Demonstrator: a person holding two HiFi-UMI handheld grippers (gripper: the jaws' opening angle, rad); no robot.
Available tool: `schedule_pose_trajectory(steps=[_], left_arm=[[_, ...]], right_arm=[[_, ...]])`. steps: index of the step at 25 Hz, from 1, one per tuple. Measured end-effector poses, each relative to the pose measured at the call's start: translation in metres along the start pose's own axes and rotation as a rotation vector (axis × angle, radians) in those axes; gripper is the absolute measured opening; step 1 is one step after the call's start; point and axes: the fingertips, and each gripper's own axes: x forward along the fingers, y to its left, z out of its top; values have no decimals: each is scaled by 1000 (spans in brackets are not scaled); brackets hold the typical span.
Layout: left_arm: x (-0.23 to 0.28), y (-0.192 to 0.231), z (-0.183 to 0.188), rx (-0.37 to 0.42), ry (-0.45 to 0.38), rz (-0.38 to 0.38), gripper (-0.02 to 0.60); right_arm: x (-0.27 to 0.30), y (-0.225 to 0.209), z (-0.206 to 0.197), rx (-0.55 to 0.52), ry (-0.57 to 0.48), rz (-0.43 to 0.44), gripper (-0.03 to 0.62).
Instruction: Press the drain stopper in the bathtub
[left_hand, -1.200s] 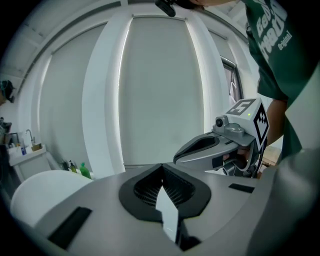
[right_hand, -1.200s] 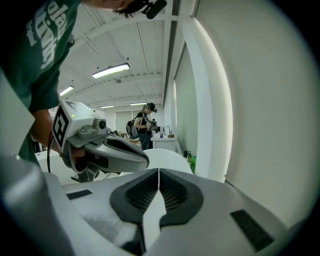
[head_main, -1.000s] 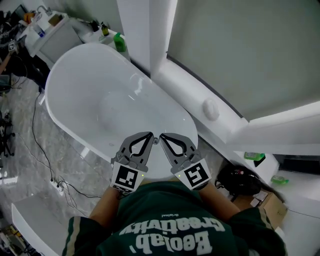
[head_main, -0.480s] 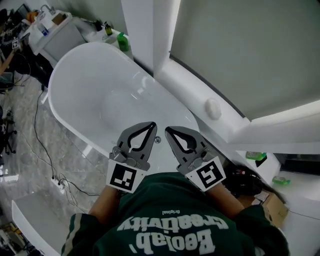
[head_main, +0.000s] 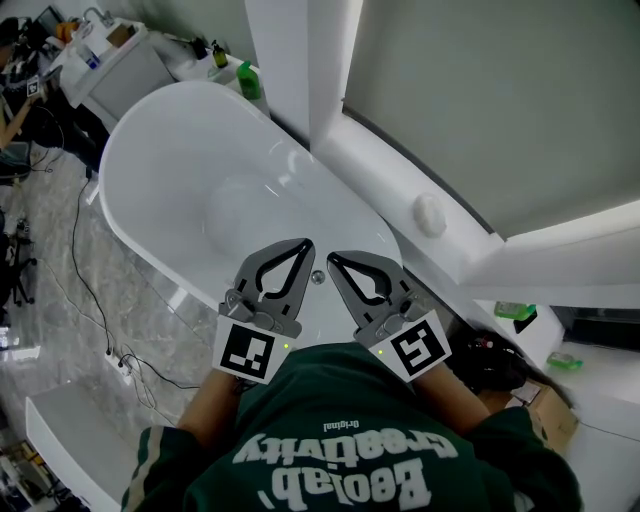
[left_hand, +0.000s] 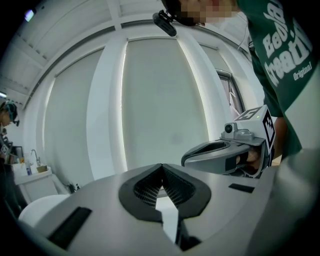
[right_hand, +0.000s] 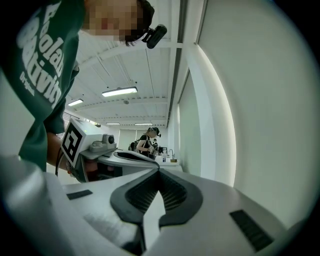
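Note:
In the head view a white oval bathtub lies below me, running from upper left to the near end. Its small round metal drain stopper sits on the tub floor between the two grippers' tips. My left gripper is shut, held above the tub's near end just left of the stopper. My right gripper is shut too, just right of it. In the left gripper view the jaws meet at the tips with nothing between them; the right gripper view shows the same. Both point up at the wall.
A white windowsill ledge with a round white knob runs along the tub's right side. A green bottle stands at the tub's far end. Cables trail over the marble floor at left. A cardboard box sits at right.
Both grippers have moved forward over the tub's near end and stand a little wider apart; the stopper now shows between their tips. Both stay shut.

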Motion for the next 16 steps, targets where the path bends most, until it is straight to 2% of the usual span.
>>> schedule_pose_trajectory(steps=[5,11,16], left_arm=[[0,3,-1,-43,2,15,9],[-3,1,1,-20,-5,17,9],[-8,2,2,-69,-16,32,9]], right_arm=[[1,1,3,10,-17,3,11],[0,1,5,3,-27,6,11],[1,3,7,-2,-28,13,11]])
